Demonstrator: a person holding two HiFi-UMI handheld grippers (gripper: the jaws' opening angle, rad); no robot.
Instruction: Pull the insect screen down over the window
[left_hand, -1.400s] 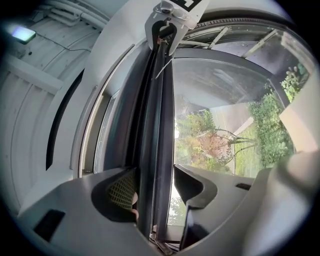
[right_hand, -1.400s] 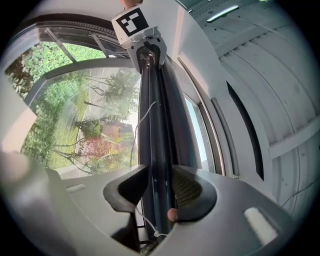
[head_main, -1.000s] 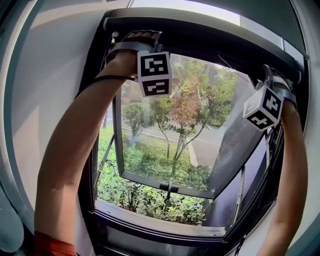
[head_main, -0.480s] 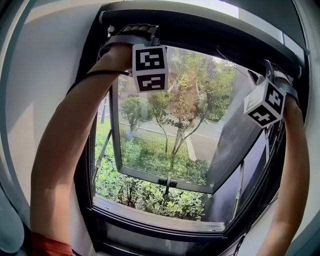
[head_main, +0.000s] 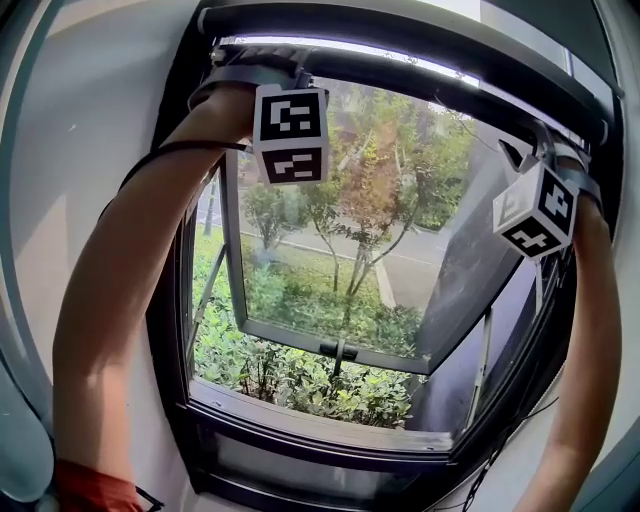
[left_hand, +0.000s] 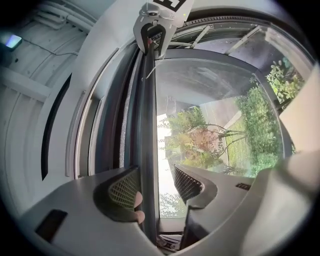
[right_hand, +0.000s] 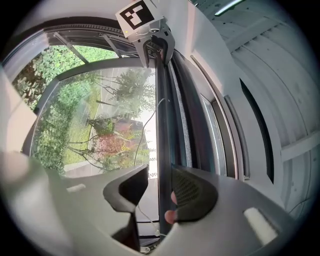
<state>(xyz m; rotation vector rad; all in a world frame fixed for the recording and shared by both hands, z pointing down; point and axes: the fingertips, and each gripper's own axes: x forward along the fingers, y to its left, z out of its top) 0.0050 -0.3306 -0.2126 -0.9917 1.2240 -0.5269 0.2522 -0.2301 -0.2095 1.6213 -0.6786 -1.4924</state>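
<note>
At the open window (head_main: 320, 432), left tool (left_hand: 156, 185) and right tool (right_hand: 161, 185) (two, both gaping) straddle one screen bar (left_hand: 148, 125).

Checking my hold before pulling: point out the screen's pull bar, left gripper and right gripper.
pull bar (left_hand: 147, 125): left gripper view, mid-length of the dark bar.
left gripper (left_hand: 156, 185): left gripper view, midway between its open jaws.
right gripper (right_hand: 161, 189): right gripper view, midway between its open jaws.
</note>
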